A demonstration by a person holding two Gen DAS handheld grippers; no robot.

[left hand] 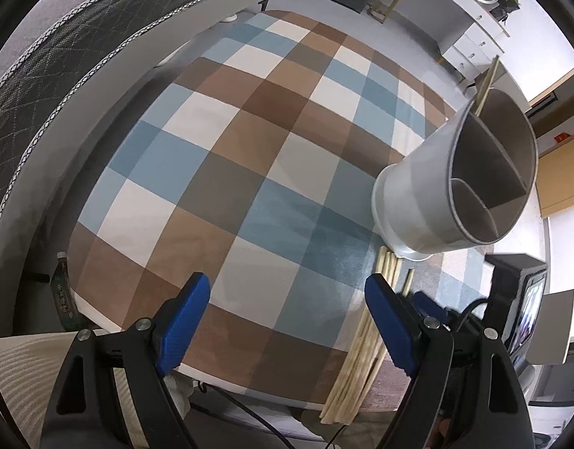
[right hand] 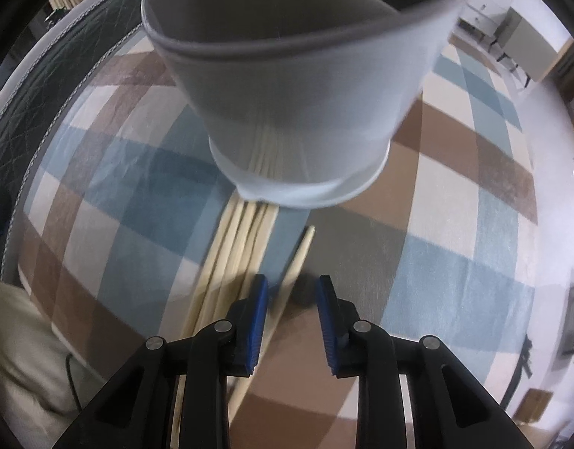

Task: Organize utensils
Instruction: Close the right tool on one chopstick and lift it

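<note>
Nearest the lens in the right wrist view, the right claw (right hand: 291,288) stands partly open, gripping nothing, its pads either side of a single chopstick (right hand: 300,258) on the checked desk (right hand: 455,262). To do this well, drop straight down, centre the stick and pinch near its middle. Its long axis runs from lower centre up toward the white holder (right hand: 298,112) at upper centre, beside the chopstick bundle (right hand: 234,247). The left claw (left hand: 287,295) is wide open and empty, low in its frame; the holder (left hand: 418,194) sits right of centre there.
</note>
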